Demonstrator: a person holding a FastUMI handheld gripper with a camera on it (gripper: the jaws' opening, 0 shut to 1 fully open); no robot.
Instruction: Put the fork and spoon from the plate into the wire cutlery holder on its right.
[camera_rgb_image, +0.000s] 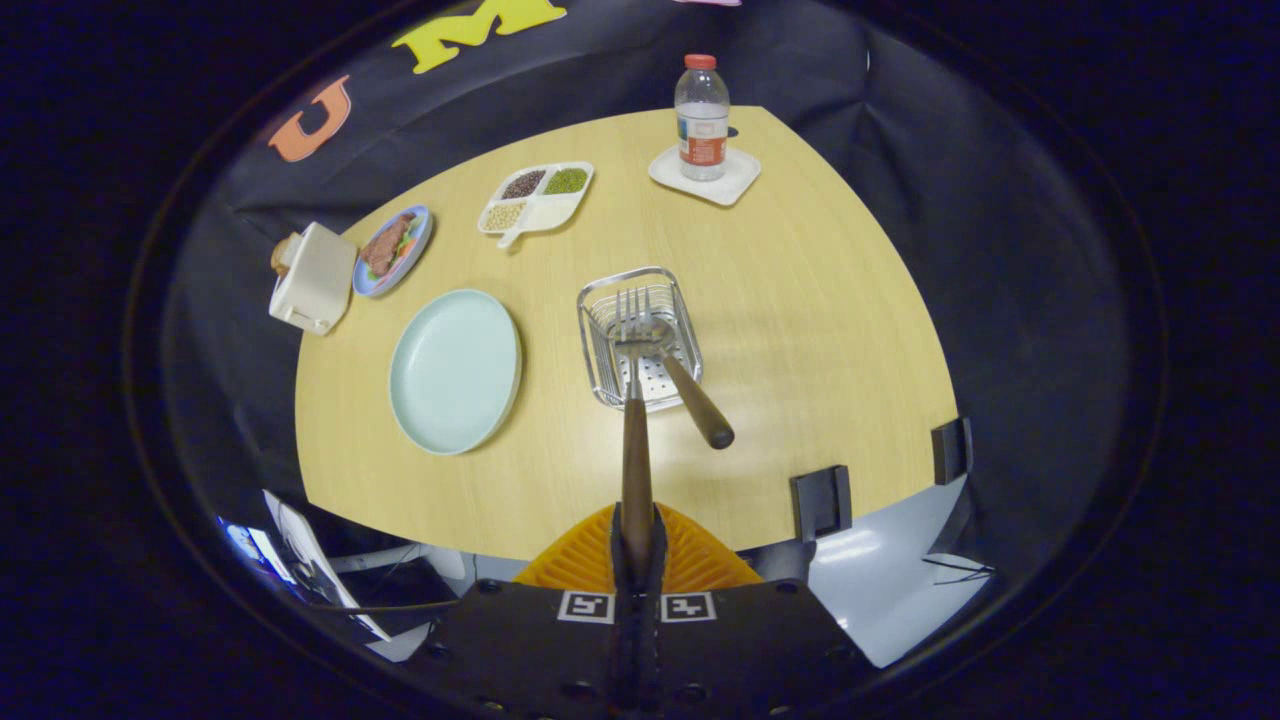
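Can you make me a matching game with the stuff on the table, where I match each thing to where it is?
Things:
1. fork
2. spoon
3. plate
4. water bottle

Places:
A. on a white coaster at the far side of the table
B. bare, left of the wire cutlery holder
C. leaning in the holder, handle sticking out
D. handle pinched in the gripper, tines over the holder

Pairs: 1-D, 2-C, 3-B, 4-A
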